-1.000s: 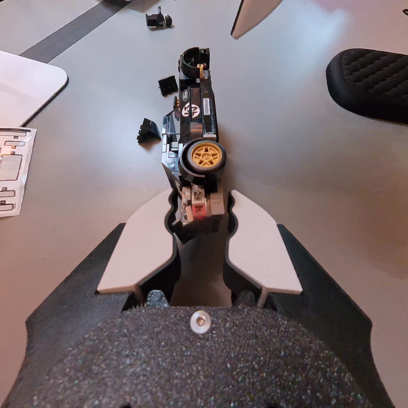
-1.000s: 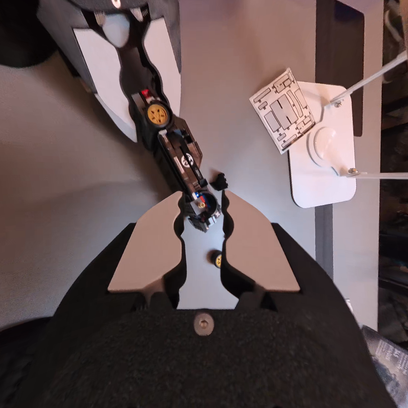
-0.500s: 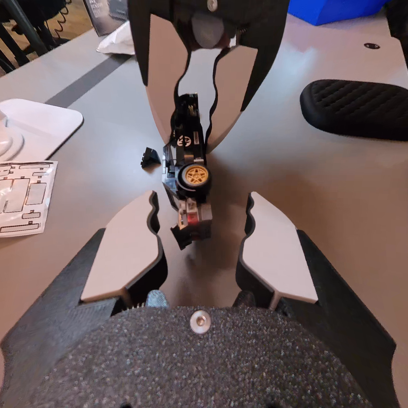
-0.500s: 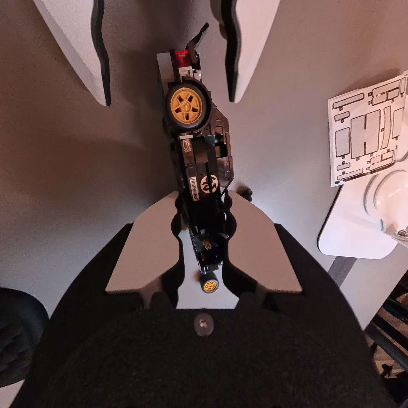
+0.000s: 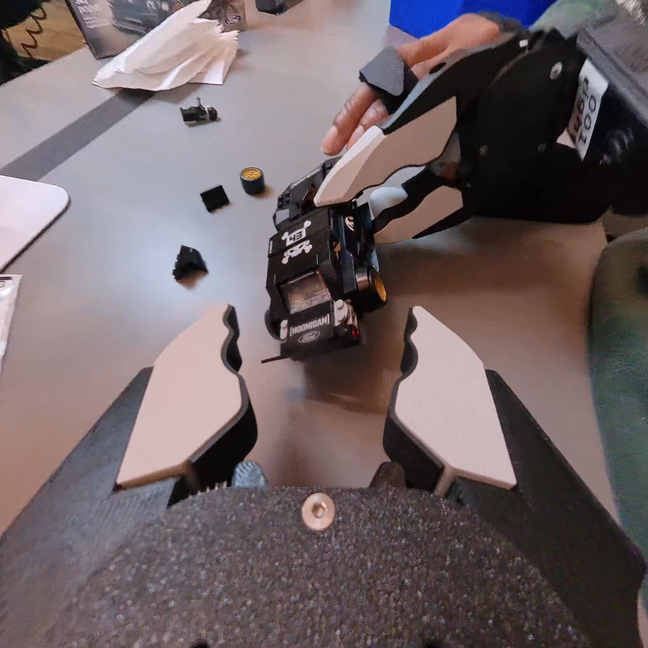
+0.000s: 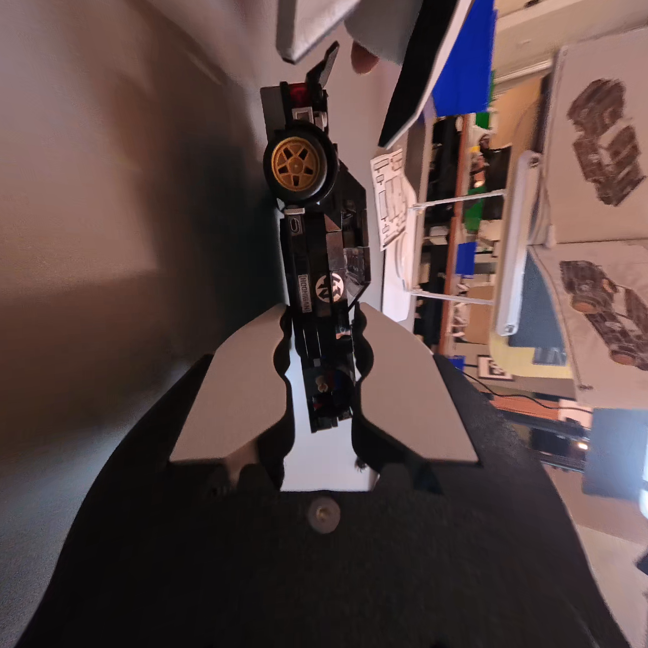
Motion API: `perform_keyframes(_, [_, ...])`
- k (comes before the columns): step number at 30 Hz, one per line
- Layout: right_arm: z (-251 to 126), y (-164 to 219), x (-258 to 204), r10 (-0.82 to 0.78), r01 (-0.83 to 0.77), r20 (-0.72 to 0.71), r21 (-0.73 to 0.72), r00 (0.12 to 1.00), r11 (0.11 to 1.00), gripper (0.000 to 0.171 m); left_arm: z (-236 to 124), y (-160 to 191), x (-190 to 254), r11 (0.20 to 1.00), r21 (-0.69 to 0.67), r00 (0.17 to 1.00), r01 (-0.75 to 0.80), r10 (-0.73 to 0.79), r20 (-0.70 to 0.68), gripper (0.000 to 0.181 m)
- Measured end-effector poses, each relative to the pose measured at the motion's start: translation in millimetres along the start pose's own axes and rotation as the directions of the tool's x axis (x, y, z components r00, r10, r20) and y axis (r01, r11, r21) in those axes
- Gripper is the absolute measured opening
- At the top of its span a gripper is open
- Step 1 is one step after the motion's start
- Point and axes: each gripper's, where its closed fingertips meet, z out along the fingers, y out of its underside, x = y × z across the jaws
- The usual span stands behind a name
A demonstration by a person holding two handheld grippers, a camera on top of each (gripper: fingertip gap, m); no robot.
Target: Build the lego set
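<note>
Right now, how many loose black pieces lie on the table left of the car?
4: a wheel, a flat square piece, a wedge piece, and a small cluster farthest back. The car may hide others.

what the views leave unclear

the lego car (image 5: 315,280)'s front end is hidden between the right gripper (image 5: 354,217)'s jaws. the sticker sheet (image 5: 5,308) and the white plate (image 5: 24,214) are cut off at the left edge. the far room in the right wrist view is smeared by blur. the small black piece (image 5: 198,113) near the desk (image 5: 105,210)'s dark stripe is too small to identify.
</note>
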Motion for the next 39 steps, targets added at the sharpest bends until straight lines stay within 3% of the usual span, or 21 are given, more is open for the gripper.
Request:
perform_keyframes(6, [-10, -10, -18, -0.034, 0.037, -0.079, 0.036, 0.996, 0.999, 0.034, 12, -1, 10, 0.997, 0.001, 0.997, 0.076, -0.076, -0.027, 0.092])
perform_keyframes(18, [-21, -14, -37, 0.044, -0.042, -0.016, 0.095, 0.999, 0.995, 0.038, 36, 7, 9, 0.995, -0.100, 1.000, 0.024, -0.023, 0.012, 0.089])
perform_keyframes(28, [-43, -16, -20, 0.356, -0.366, 0.083, 0.229, 0.931, 0.902, 0.040, 46, 7, 10, 0.973, -0.220, 0.997, -0.074, 0.075, -0.003, 0.081])
perform_keyframes(39, [-43, 61, 24, 0.683, -0.661, -0.061, 0.201, 0.728, 0.723, 0.038, 60, 16, 18, 0.924, -0.358, 0.990, -0.136, 0.134, -0.032, 0.065])
